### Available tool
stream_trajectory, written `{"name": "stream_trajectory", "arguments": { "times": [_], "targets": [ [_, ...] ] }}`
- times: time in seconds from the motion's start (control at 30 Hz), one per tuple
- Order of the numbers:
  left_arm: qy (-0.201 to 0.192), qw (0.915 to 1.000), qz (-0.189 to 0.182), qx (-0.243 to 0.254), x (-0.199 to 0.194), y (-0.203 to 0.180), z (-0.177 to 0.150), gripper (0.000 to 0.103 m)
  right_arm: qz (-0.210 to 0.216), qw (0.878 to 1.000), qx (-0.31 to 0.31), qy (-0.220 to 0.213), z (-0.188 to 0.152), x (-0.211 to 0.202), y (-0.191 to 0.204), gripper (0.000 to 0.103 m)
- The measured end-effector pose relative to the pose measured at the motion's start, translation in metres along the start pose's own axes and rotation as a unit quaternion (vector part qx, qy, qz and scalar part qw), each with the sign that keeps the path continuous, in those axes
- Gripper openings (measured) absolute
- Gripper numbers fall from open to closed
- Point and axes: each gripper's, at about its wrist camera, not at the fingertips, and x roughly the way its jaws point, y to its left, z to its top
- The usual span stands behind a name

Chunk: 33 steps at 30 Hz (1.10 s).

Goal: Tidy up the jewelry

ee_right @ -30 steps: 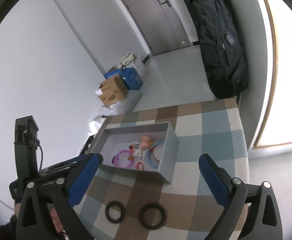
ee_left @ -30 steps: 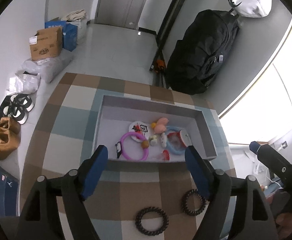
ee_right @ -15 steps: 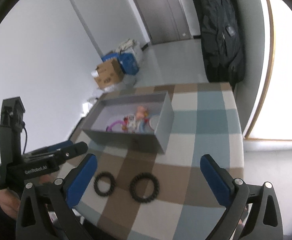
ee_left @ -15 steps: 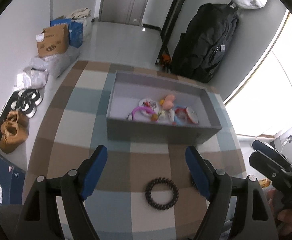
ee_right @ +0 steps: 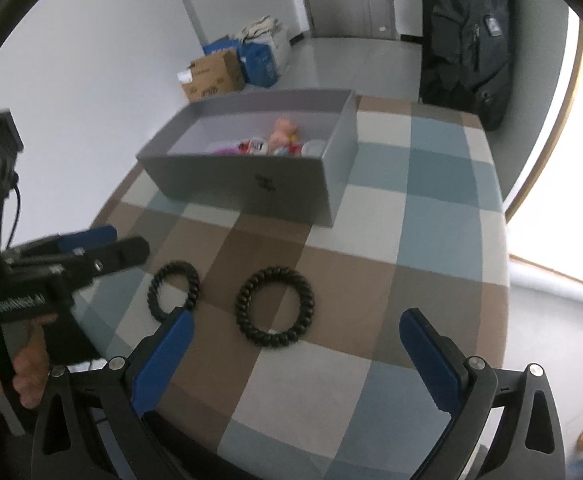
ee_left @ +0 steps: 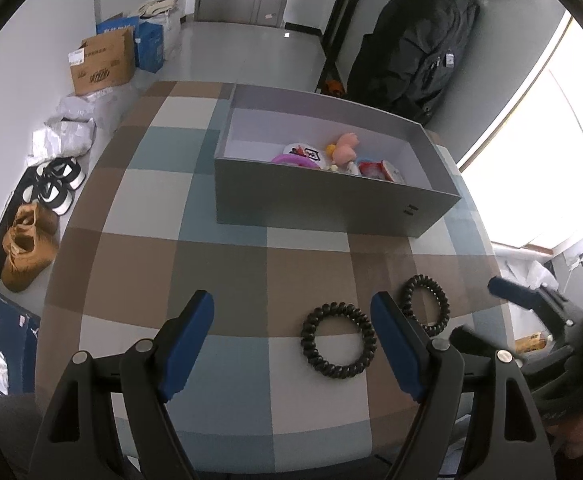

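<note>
Two black coiled spiral hair ties on the checked tablecloth (ee_left: 219, 264), near its front edge: larger one (ee_left: 338, 340), smaller one (ee_left: 426, 305) just beside it, apart. One open grey cardboard box (ee_left: 331, 204) further back, holding a pink ring (ee_left: 295, 160), a peach plush toy (ee_left: 345, 149) and perhaps three or four more trinkets, partly hidden. Left gripper (ee_left: 293, 338) spread wide, holding nothing, hovering. Right gripper (ee_right: 296, 354) likewise wide apart, empty.

The left gripper (ee_left: 291, 344) hangs with its blue-padded fingers (ee_left: 189, 336) spread wide, holding nothing. The right gripper (ee_right: 295, 354) is likewise agape and empty, fingers (ee_right: 431, 358) pointing forward and down. A bare hand (ee_right: 19, 376) grasps the left gripper's handle.
</note>
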Motion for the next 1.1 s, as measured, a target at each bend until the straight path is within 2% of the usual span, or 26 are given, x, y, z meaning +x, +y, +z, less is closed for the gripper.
{"name": "stream_trajectory", "arguments": {
  "times": [0.27,0.47,0.6,0.7,0.77,0.83,1.1],
  "targets": [
    [0.007,0.9997,-0.006,-0.021,0.003,0.009,0.003,0.077,-0.025,0.999,-0.038,0.024,0.000,0.023,0.014,0.102],
    [0.003,0.9996,-0.006,-0.029,0.001,0.013,0.004,0.077,-0.049,0.996,-0.068,0.021,0.003,0.032,0.027,0.096],
    [0.003,0.9996,-0.005,-0.029,0.002,0.015,0.005,0.077,-0.067,0.995,-0.078,0.015,0.004,0.031,0.032,0.077],
    [0.007,0.9995,-0.005,-0.030,0.003,0.015,0.005,0.077,-0.065,0.995,-0.072,0.014,0.005,0.030,0.030,0.072],
    [0.011,0.9995,-0.010,-0.029,0.005,0.014,0.005,0.077,-0.068,0.995,-0.069,0.011,0.005,0.027,0.027,0.065],
    [0.014,0.9994,-0.020,-0.026,0.005,0.012,0.005,0.077,-0.068,0.996,-0.065,0.009,0.006,0.025,0.025,0.051],
    [0.024,0.9997,-0.010,-0.002,0.009,0.004,0.000,0.077,-0.043,0.999,-0.032,0.006,0.010,0.020,0.010,0.045]
  ]
}}
